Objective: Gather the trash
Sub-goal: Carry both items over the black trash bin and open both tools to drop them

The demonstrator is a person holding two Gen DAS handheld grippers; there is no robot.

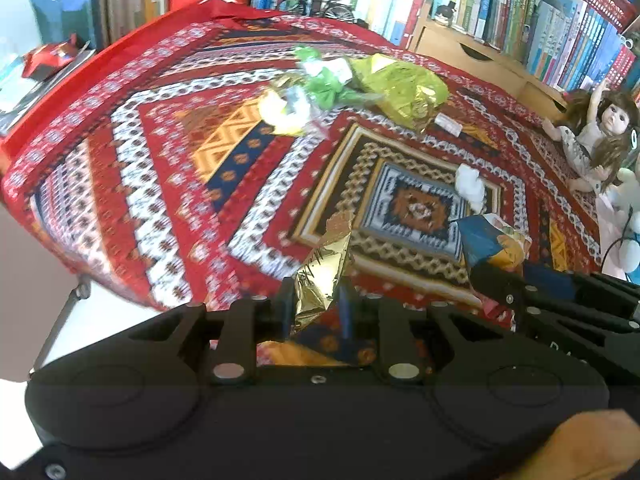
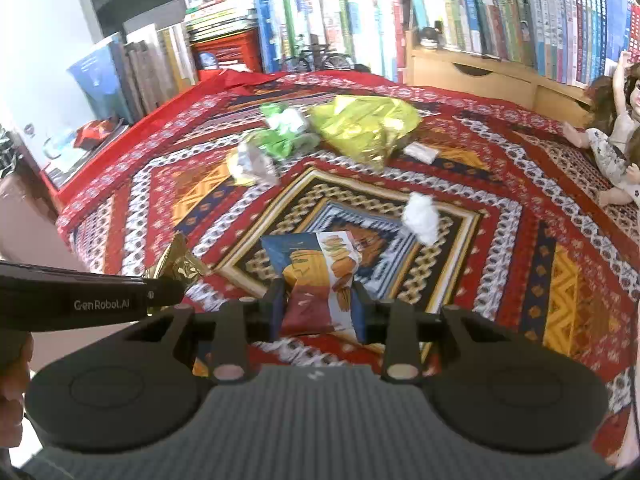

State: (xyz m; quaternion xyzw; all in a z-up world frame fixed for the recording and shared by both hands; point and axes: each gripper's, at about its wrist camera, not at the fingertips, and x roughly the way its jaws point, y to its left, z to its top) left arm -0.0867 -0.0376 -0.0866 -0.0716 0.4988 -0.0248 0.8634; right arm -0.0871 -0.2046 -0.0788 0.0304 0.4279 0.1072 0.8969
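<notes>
Both grippers were loaded; left gripper (image 1: 316,304) was clamped on a crumpled gold foil wrapper (image 1: 322,272), which stuck up from between the 2 fingers above the cloth; right gripper (image 2: 318,308) was clamped on a snack bag (image 2: 320,276), blue and white print with a dark red lower part, its top end reaching past the fingertips. In the right wrist view the left gripper came in from the left edge with the gold foil at its tip; in the left wrist view the right gripper sat at the right edge with the snack bag in it; the 2 grippers were near each other, side by side, at the near edge of the table.

Table carried a red patterned cloth (image 1: 160,184); trash left on it: a white tissue wad (image 2: 420,216) just right of the centre medallion; a yellow-green foil bag (image 2: 364,124) at the far side; green and clear plastic wrappers (image 2: 280,132) touching its left side; a clear crumpled wrapper (image 2: 252,164) nearer than those; a small white packet (image 2: 420,152) just right of the foil bag.

Bookshelf (image 2: 360,20) stood behind the table; a doll (image 1: 596,136) sat at the right edge of the cloth; part of a hand (image 1: 592,440) showed at the near right in the left wrist view.
</notes>
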